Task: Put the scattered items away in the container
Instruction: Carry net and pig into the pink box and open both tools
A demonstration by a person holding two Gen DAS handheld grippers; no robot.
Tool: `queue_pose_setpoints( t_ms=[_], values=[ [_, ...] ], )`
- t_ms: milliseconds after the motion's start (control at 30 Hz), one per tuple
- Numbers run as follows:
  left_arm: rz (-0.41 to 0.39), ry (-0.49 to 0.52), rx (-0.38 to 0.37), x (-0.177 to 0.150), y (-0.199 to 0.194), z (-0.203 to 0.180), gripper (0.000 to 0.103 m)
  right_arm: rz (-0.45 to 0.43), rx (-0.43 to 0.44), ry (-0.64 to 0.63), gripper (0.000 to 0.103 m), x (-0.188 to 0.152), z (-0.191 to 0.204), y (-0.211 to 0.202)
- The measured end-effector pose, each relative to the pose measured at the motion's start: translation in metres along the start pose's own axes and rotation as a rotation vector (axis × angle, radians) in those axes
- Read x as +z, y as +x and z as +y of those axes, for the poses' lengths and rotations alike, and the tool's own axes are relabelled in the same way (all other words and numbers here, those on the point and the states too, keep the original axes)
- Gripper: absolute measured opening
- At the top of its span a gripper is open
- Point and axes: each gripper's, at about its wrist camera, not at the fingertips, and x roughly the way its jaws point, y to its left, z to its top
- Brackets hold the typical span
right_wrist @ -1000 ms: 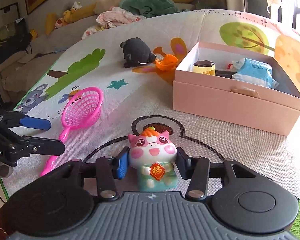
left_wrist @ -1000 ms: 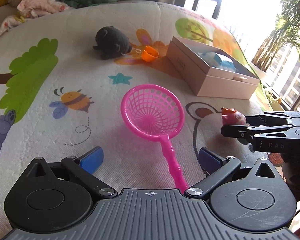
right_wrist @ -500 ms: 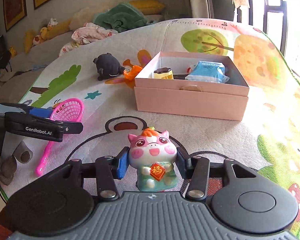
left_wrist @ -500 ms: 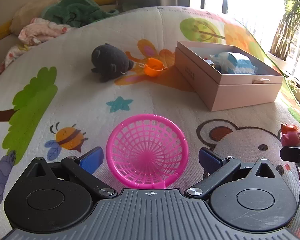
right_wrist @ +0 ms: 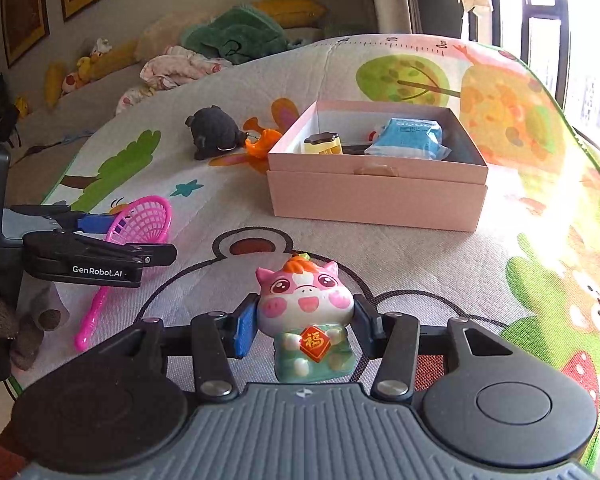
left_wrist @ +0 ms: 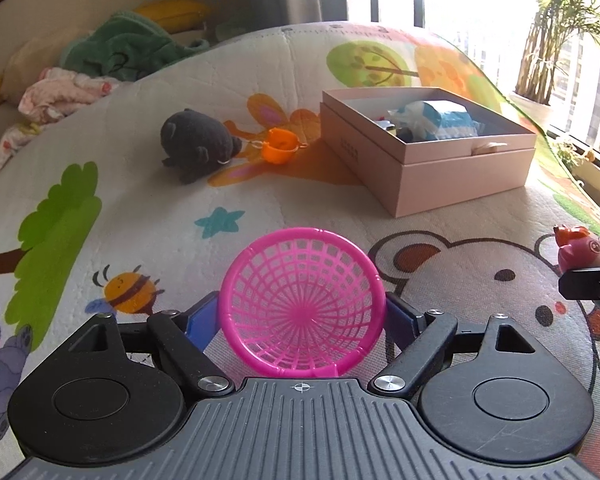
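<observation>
Both tongs grip toys — left tongs (left_wrist: 302,316) the pink net (left_wrist: 300,304); right tongs (right_wrist: 305,326) the pig figurine (right_wrist: 306,320).

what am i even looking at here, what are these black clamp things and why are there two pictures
These are two hand-held grabbers, each with two fingers and its own wide-angle camera looking forward along them, so there is one picture per grabber.

In the left camera's picture, the left gripper is shut on a pink plastic mesh scoop net. In the right camera's picture, the right gripper is shut on a pink and green pig figurine.

Both hang over a cartoon-printed play mat. On the mat stand an open pink cardboard box with a blue packet inside, a dark grey plush toy and a small orange plastic cup.
</observation>
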Motion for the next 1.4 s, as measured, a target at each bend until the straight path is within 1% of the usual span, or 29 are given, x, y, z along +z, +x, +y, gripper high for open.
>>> queue_pose_setpoints(
  t_ms=[67,167,333,467,600,700,800,867,933,1067,1200,1267,1300,1333,1400],
  values=[
    [-0.007,0.008,-0.038,0.001,-0.012,-0.005,0.088,-0.005,-0.003,-0.005,0.048,-0.001,0.001,-0.008],
    [-0.03,0.02,-0.098,0.007,-0.032,-0.013,0.088,-0.038,-0.018,-0.026,0.048,0.0,0.001,-0.025],
    [-0.116,0.069,-0.169,0.034,-0.065,-0.031,0.088,-0.113,-0.043,-0.024,0.048,0.012,-0.007,-0.055],
    [-0.2,0.118,-0.216,0.073,-0.08,-0.048,0.088,-0.21,-0.068,-0.044,0.048,0.032,-0.015,-0.083],
    [-0.27,0.148,-0.245,0.114,-0.074,-0.062,0.088,-0.324,-0.098,-0.061,0.048,0.055,-0.026,-0.104],
    [-0.302,0.179,-0.256,0.145,-0.058,-0.072,0.088,-0.388,-0.124,-0.047,0.048,0.077,-0.04,-0.108],
    [-0.299,0.177,-0.29,0.177,-0.031,-0.078,0.088,-0.426,-0.155,-0.023,0.048,0.101,-0.059,-0.102],
    [-0.284,0.167,-0.309,0.193,-0.009,-0.081,0.088,-0.436,-0.169,-0.006,0.048,0.113,-0.071,-0.096],
    [-0.27,0.169,-0.31,0.206,0.015,-0.084,0.088,-0.439,-0.18,0.007,0.048,0.124,-0.083,-0.086],
    [-0.24,0.147,-0.307,0.226,0.063,-0.086,0.088,-0.415,-0.193,0.03,0.048,0.137,-0.105,-0.063],
    [-0.196,0.11,-0.303,0.228,0.107,-0.083,0.088,-0.376,-0.202,0.036,0.048,0.144,-0.118,-0.036],
    [-0.154,0.102,-0.316,0.222,0.127,-0.081,0.091,-0.357,-0.206,0.039,0.048,0.145,-0.122,-0.023],
    [-0.133,0.097,-0.329,0.219,0.135,-0.08,0.096,-0.347,-0.205,0.043,0.048,0.146,-0.124,-0.017],
    [-0.119,0.088,-0.338,0.215,0.141,-0.078,0.096,-0.337,-0.203,0.047,0.048,0.147,-0.126,-0.011],
    [-0.106,0.065,-0.333,0.207,0.145,-0.069,0.096,-0.32,-0.199,0.055,0.048,0.149,-0.128,-0.001]
  ],
)
